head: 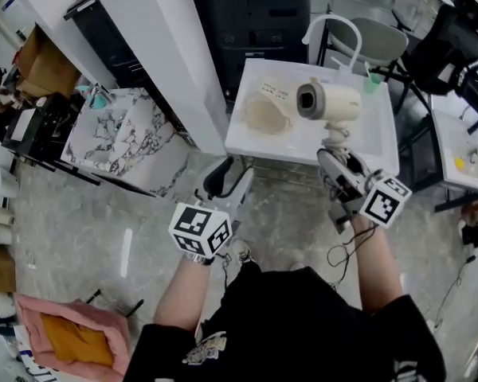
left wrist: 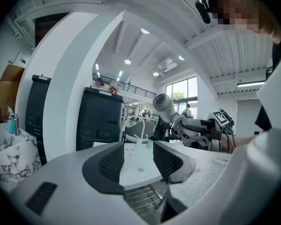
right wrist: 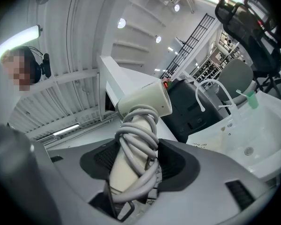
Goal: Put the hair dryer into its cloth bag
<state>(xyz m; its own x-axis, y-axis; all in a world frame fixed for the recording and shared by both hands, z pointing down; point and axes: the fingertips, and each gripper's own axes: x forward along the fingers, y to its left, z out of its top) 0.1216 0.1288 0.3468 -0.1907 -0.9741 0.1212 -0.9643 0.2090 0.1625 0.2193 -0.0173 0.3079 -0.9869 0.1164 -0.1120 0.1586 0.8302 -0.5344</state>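
The left gripper (left wrist: 138, 159) has its jaws apart with nothing between them, just short of the white worktop (head: 303, 146). The right gripper (right wrist: 135, 161) is clamped on the cord-wrapped handle of the hair dryer (head: 328, 102), which is held upright over the worktop. To the dryer's left, the cream cloth bag (head: 267, 114) lies on the worktop.

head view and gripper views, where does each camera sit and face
Head view: on the person's head, facing steeply down at the table, cloth bag, both forearms, left gripper, right gripper.
Left gripper view: on the left gripper, facing along its open, empty jaws across the table.
Right gripper view: on the right gripper, facing along jaws shut on the hair dryer handle.
Shared: all three show the hair dryer.
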